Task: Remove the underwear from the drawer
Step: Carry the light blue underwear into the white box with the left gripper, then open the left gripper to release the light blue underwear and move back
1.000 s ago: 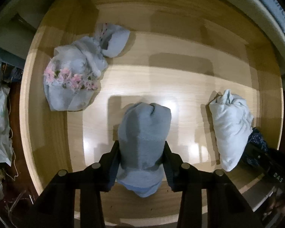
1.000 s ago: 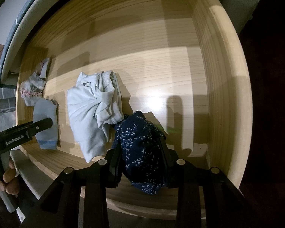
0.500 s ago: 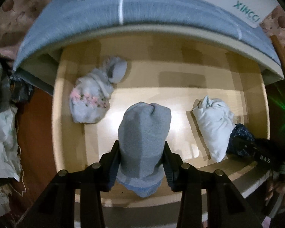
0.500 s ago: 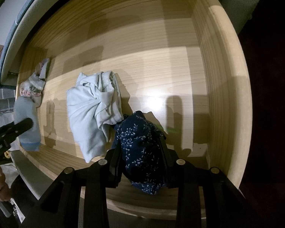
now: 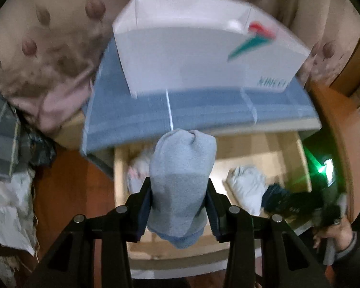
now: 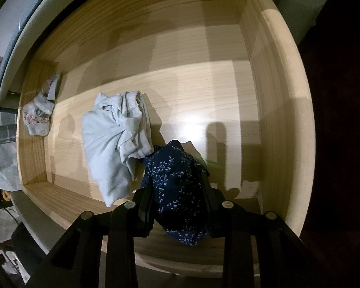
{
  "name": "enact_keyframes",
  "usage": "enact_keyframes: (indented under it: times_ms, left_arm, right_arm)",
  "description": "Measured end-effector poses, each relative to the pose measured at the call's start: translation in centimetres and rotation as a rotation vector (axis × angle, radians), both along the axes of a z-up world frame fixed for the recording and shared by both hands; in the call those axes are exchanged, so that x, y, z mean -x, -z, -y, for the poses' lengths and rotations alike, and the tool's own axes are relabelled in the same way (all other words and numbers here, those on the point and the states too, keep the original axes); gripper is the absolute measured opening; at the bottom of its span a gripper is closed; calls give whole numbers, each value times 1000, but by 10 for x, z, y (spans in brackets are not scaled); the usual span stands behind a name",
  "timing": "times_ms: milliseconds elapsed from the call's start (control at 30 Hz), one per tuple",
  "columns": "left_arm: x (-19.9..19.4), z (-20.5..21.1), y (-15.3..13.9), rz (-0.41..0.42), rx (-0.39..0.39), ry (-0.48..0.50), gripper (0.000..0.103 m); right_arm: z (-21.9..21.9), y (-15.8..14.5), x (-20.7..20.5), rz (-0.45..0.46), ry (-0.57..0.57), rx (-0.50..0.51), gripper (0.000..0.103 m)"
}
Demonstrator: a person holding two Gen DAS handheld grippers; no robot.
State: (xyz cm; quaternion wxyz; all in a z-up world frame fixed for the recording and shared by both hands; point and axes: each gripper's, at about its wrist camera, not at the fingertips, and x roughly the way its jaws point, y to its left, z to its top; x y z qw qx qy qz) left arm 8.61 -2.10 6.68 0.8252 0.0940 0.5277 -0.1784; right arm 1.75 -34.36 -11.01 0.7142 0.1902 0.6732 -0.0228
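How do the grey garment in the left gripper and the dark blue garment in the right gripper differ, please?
The grey garment is plain, with a bluer band at its lower edge; the dark blue garment has a small white leaf print. The grey one shows high above the drawer, while the blue one is low inside it, beside the white garment. Both are bunched and clamped between jaws: left gripper, right gripper.

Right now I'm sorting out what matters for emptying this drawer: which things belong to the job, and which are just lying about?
Belongs to the job:
- drawer
- grey bundle in the left tongs
- navy patterned bundle in the right tongs
- pale blue bundle
- floral-trimmed bundle

Just lying about:
- white box
- tufted headboard
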Motion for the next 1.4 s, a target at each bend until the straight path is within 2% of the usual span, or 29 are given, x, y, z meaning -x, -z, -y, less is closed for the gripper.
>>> enact_keyframes:
  times_ms: [233, 400, 533, 700, 900, 967, 1133, 1400]
  left_arm:
    - [-21, -8, -83, 189, 34, -10, 41]
    - [-43, -2, -123, 324, 66, 2, 41]
    - [-70, 8, -135, 342, 95, 24, 41]
    - [-103, 23, -130, 350, 80, 29, 41]
    - [-137, 42, -101, 299, 49, 31, 42]
    - [-145, 49, -87, 257, 38, 32, 42]
    - [-155, 57, -61, 208, 9, 19, 42]
    - [-169, 56, -41, 118, 26, -26, 43]
  right_arm:
    - [0, 0, 0, 1, 4, 3, 29]
    - [0, 0, 0, 4, 12, 6, 28]
    - [1, 0, 1, 8, 17, 8, 28]
    - [1, 0, 1, 11, 22, 6, 28]
    - [1, -1, 2, 13, 24, 4, 28]
    - [1, -1, 2, 15, 24, 3, 28]
    - [1, -1, 2, 19, 21, 0, 28]
    - [1, -1, 3, 22, 25, -2, 28]
